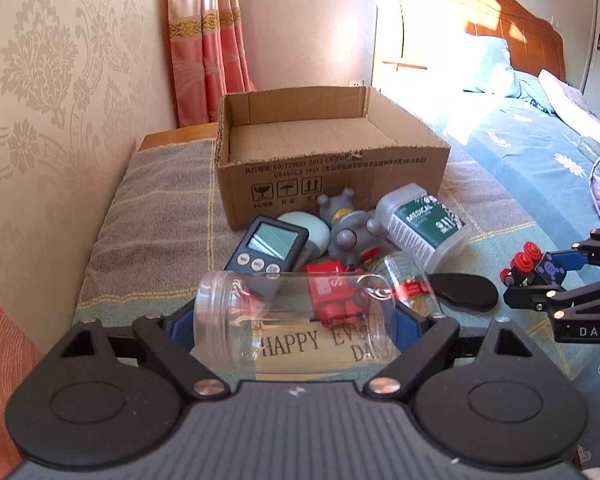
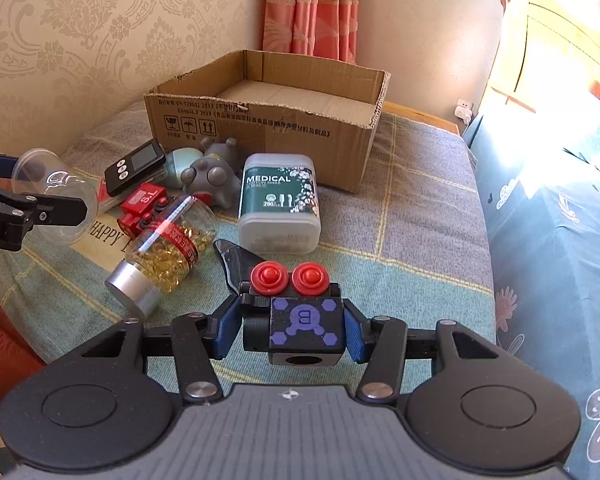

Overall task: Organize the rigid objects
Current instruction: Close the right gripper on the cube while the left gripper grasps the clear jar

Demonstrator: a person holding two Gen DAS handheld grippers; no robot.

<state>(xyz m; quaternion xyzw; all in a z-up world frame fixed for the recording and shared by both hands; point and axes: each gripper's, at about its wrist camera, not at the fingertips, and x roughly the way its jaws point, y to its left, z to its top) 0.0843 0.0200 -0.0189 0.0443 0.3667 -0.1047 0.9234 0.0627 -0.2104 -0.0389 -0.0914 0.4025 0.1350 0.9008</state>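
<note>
Left tongs closed across an empty clear plastic jar, carried on its side, open threaded mouth to the left, above the plaid cloth on the worktop. Right tongs clamped on a small black block with two red buttons, blue pads pressing both flanks, purple print facing the camera. Cardboard box open at the top and bare inside, at the far end of the cloth, just behind the heap. Between box and tongs, all crowded together and touching: digital timer, pale green oval case, grey rubber toy, white swab tub labelled MEDICAL, red toy car, capsule bottle with silver cap lying over, flat black piece, and a wooden HAPPY sign partly under the rest.

Jar: probably very light, thin-walled, slick and springy; likely to bow or squirt out under a hard squeeze, so best gripped across the mid-body as now, gently. Button block: apparently stiff and compact, flat sides well suited to the pads, little slip risk. Capsule bottle: seemingly the heaviest, contents shifting, round and prone to roll; best taken across the body near the cap. Swab tub: broad, smooth, better pinched across its narrow faces. Both held pieces ready for the box; neither yet over it.
</note>
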